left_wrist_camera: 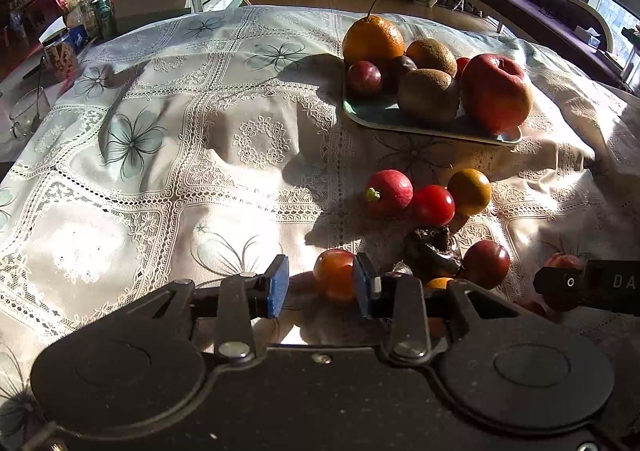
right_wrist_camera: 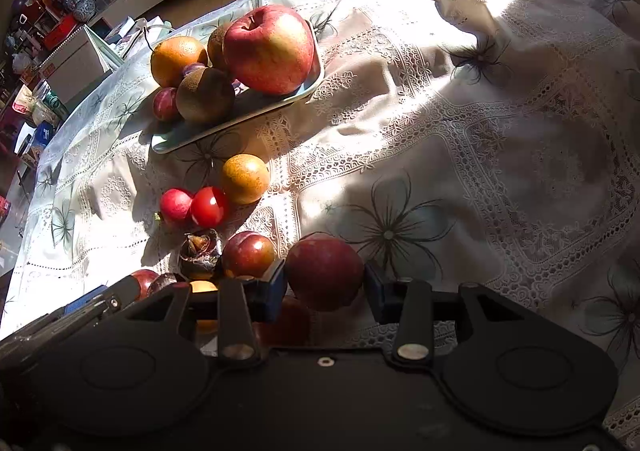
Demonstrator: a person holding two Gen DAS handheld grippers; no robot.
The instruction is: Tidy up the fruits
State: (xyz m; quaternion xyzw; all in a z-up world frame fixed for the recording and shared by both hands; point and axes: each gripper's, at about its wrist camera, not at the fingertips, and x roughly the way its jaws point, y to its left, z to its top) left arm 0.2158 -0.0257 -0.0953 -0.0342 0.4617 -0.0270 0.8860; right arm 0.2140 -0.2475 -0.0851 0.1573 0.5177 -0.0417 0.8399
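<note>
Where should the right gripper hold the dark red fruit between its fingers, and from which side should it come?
Grip the dark red fruit across its widest middle, straight ahead from the near side. It is round and sits on the tablecloth, and the open right gripper already straddles it, with clear cloth on its right.

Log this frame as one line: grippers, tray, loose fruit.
left gripper: open, by small orange-red fruit | right gripper: open around dark red fruit | tray: partly filled

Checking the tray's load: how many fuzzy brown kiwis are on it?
2. One fuzzy brown kiwi sits at the pale green tray's front beside the big red apple; the other kiwi lies behind it. More may hide behind the apple.
</note>
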